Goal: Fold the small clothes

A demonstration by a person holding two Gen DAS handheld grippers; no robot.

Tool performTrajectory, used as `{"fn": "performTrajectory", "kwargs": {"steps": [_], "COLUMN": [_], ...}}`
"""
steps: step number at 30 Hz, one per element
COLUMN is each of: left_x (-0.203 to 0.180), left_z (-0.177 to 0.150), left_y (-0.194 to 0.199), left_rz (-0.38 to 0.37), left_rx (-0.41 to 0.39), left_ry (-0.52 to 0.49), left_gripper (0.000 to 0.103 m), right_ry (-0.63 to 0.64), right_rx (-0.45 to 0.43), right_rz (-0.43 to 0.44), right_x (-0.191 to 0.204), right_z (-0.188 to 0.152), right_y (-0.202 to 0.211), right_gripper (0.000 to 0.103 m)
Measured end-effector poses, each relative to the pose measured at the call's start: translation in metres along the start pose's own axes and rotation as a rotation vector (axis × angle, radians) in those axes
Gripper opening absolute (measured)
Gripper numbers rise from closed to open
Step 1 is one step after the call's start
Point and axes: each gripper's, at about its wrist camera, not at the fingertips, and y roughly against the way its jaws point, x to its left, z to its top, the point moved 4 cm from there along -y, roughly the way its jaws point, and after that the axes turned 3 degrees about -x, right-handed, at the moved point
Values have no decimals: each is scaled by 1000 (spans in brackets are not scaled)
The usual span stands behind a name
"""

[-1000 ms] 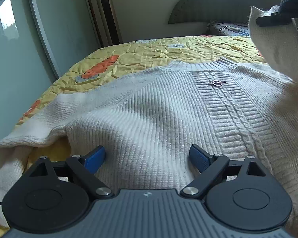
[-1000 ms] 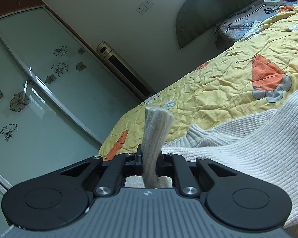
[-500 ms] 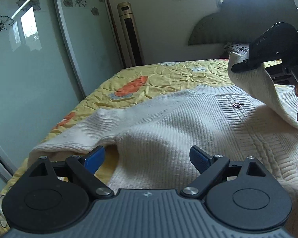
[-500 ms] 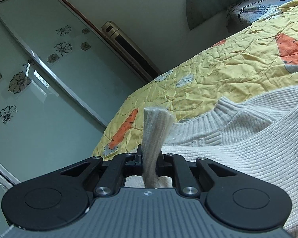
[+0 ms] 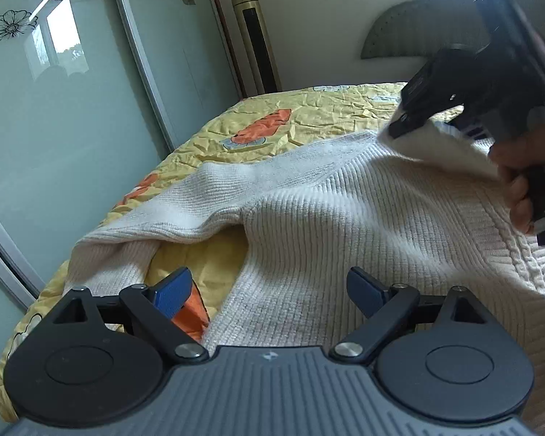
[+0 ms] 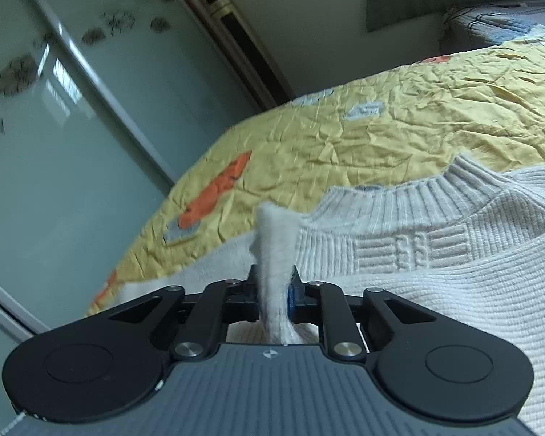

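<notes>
A cream knit sweater (image 5: 345,218) lies across the centre of the yellow bedspread (image 5: 309,116). The right gripper (image 6: 276,290) is clamped on its cuff at lower centre; the left gripper (image 5: 269,290), jaws wide apart, sits at the bottom over the hem, glass wardrobe doors (image 5: 72,91) upper left

Sweater (image 5: 363,218): cream-white, ribbed knit; cable pattern down centre front, ribbed collar. Quilt (image 6: 399,116): yellow, crinkled, with orange carrot shapes and grey patches. Wardrobe doors (image 5: 72,109), left of frame: pale green frosted glass, black outline flowers near top. Gripper bodies black and grey; left gripper (image 5: 269,290) pads blue. Tower unit (image 5: 254,36), upper centre: gold with black strip.
</notes>
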Motion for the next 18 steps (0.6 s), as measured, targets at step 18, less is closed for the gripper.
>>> {"fn": "performTrajectory", "kwargs": {"steps": [18], "left_x": [83], "left_z": [-14], "left_y": [8], "left_rz": [33], "left_rx": [27], "left_ry": [313], "left_gripper": [93], "right_ry": [3], "right_rx": [119], "right_rz": [192], "right_x": [12], "right_z": [-33], "right_y": [18], "right_gripper": [79]}}
